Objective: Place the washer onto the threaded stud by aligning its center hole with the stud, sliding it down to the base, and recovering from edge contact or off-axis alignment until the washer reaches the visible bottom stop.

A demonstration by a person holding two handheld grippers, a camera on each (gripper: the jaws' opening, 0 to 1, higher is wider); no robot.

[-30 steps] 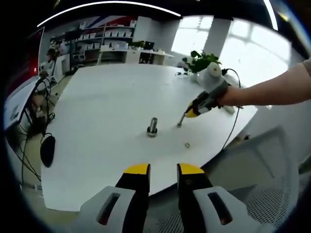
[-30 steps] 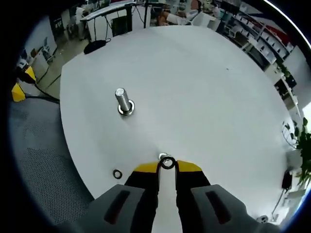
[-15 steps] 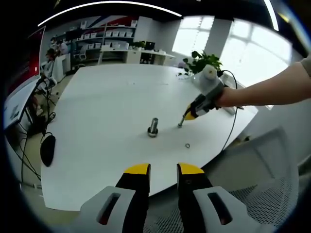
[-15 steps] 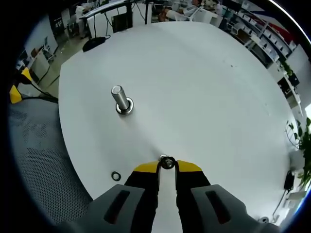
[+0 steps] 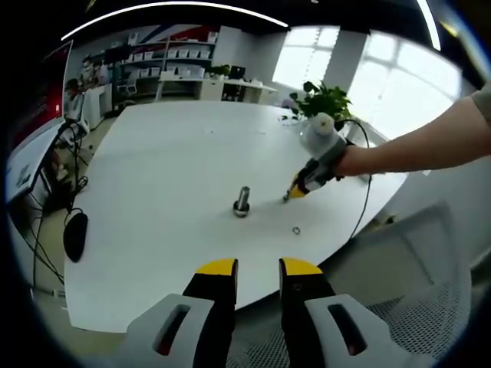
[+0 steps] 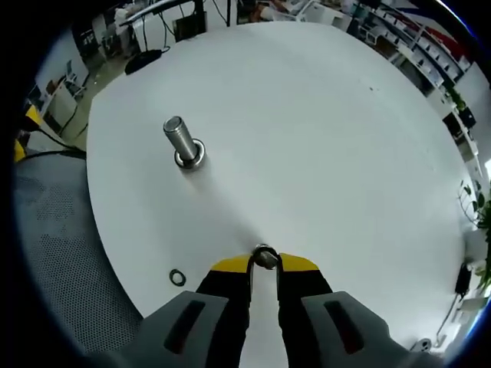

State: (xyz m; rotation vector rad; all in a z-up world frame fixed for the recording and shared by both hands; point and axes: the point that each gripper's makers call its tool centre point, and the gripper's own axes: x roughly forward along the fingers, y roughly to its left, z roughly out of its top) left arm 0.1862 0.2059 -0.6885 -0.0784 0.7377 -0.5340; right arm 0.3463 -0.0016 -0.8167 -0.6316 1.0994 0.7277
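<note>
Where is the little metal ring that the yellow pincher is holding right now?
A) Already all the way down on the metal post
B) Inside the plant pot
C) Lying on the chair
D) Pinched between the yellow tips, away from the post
D: in the right gripper view the washer sits pinched at the tips of the right gripper, while the threaded stud stands apart on the white table.

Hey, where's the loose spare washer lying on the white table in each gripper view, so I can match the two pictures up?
Left gripper view: the spare washer lies right of centre, near the table edge, right of and below the threaded stud.
Right gripper view: the spare washer lies lower left, near the table edge, left of the right gripper.
Shared landmark: the threaded stud, upright on the white table.
</note>
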